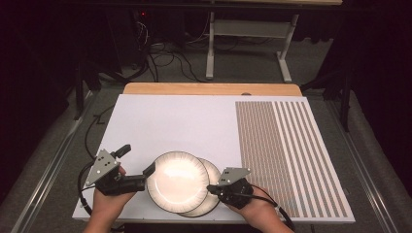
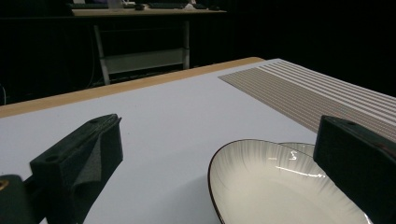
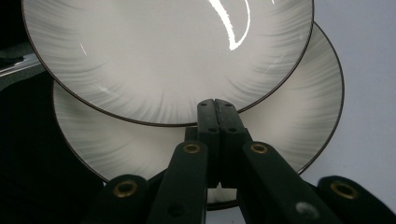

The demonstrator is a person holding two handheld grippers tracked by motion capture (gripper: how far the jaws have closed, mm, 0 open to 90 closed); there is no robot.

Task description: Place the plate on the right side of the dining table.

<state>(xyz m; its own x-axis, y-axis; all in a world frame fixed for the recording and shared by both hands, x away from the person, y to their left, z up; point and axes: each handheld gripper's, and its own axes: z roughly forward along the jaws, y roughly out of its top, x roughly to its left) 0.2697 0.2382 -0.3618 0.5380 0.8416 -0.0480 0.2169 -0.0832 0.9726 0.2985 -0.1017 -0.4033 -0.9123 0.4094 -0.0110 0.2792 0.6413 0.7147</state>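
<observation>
Jaws, right: black, pressed together with no gap, tips at the near rim of the upper plate in the right gripper view; whether they nip that rim or only meet just under it cannot be told.
Jaws, left: wide apart, nothing between the pads; one rises at lower left of the left gripper view, the other at the right edge, over the plate rim.
Right gripper point(image 1: 210, 188): lower centre-right of the high view, touching the plates' right side.
Left gripper point(image 1: 139, 161): lower left of the high view, one jaw tip just beside the upper plate's left rim.
Upper plate: round cream ceramic plate with a thin dark rim point(image 1: 177, 181), lower centre of the high view, lying partly over the second plate and shifted left of it.
Lower plate: matching cream dark-rimmed plate point(image 1: 212, 171), flat on the white board point(image 1: 170, 121), showing as a crescent to the right.
Relation that matters: the upper plate lies between the two grippers; round, so no long axis; both are at its rim, the right closed there, the left open and ready to take the opposite edge.
Striped mat: brown-and-white lined panel point(image 1: 286, 150), right part of the board, well apart from the plates.
</observation>
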